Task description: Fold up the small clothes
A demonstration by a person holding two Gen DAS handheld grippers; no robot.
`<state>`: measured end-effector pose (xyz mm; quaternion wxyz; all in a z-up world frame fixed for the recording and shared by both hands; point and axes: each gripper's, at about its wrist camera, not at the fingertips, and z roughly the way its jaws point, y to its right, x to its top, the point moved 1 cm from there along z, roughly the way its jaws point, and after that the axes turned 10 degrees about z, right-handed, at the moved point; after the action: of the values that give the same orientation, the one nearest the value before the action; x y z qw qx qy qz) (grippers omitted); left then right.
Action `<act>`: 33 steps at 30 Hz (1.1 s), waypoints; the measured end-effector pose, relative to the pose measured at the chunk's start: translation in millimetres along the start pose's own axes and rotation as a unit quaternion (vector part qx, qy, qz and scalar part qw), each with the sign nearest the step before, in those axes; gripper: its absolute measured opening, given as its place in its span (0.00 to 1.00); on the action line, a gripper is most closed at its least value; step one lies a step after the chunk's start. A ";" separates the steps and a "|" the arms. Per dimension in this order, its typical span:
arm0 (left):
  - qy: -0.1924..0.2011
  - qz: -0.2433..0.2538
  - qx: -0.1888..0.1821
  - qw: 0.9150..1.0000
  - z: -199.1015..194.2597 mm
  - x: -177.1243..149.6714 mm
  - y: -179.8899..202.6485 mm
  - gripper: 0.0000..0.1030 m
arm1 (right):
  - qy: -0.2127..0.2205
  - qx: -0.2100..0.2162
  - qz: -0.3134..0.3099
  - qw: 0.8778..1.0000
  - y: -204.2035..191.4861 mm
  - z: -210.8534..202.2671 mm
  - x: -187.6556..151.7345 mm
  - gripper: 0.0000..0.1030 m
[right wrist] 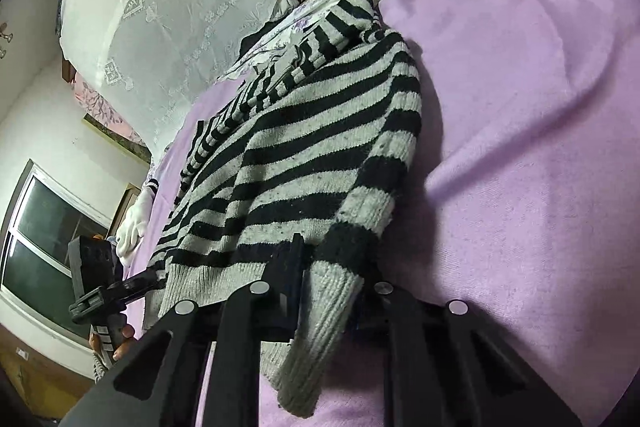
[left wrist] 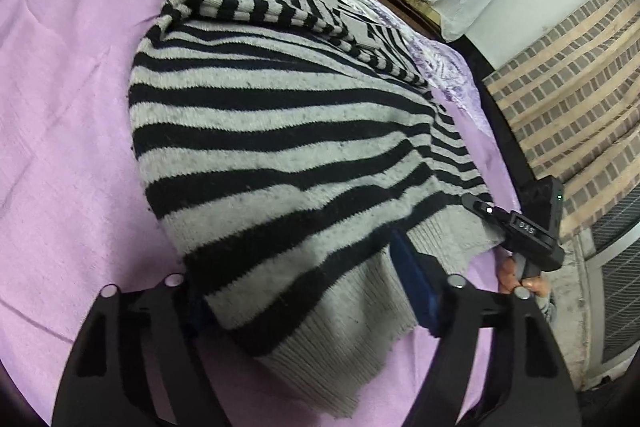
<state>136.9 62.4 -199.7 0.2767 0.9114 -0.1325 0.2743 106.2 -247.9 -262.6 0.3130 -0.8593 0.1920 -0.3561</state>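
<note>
A black and grey striped knit sweater lies on a purple bedsheet. My left gripper is shut on the sweater's ribbed hem, which hangs between the fingers. My right gripper is shut on the other side of the hem of the sweater, with a ribbed grey fold drooping below the fingers. Each gripper shows in the other's view: the right one at the sweater's right edge, the left one at its left edge. Both hold the hem lifted off the sheet.
A floral purple and white cloth and a white lace cover lie past the sweater's far end. The bed's dark edge runs on the right, with tiled floor beyond. A window and a white garment are on the left.
</note>
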 end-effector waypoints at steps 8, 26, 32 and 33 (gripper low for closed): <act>0.000 0.004 0.013 1.000 -1.2 -2.1 -0.4 0.60 | 0.004 -0.010 -0.009 1.000 -2.6 0.5 -1.2 0.17; 0.039 -0.001 -0.049 0.998 -18.2 -2.9 -1.9 0.12 | 0.101 0.044 -0.013 0.994 -6.2 -48.9 -16.6 0.07; -0.017 -0.029 -0.052 0.998 0.6 -9.6 -14.6 0.12 | 0.036 0.012 0.034 0.999 14.1 -27.2 -15.8 0.07; -0.016 -0.031 -0.058 0.998 -0.6 -10.2 -16.6 0.13 | 0.035 0.010 0.034 0.999 13.6 -26.8 -16.3 0.07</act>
<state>134.8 77.1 -212.2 0.3356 0.9015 -0.1248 0.2432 74.1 -259.5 -265.0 0.3265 -0.8359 0.2281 -0.3776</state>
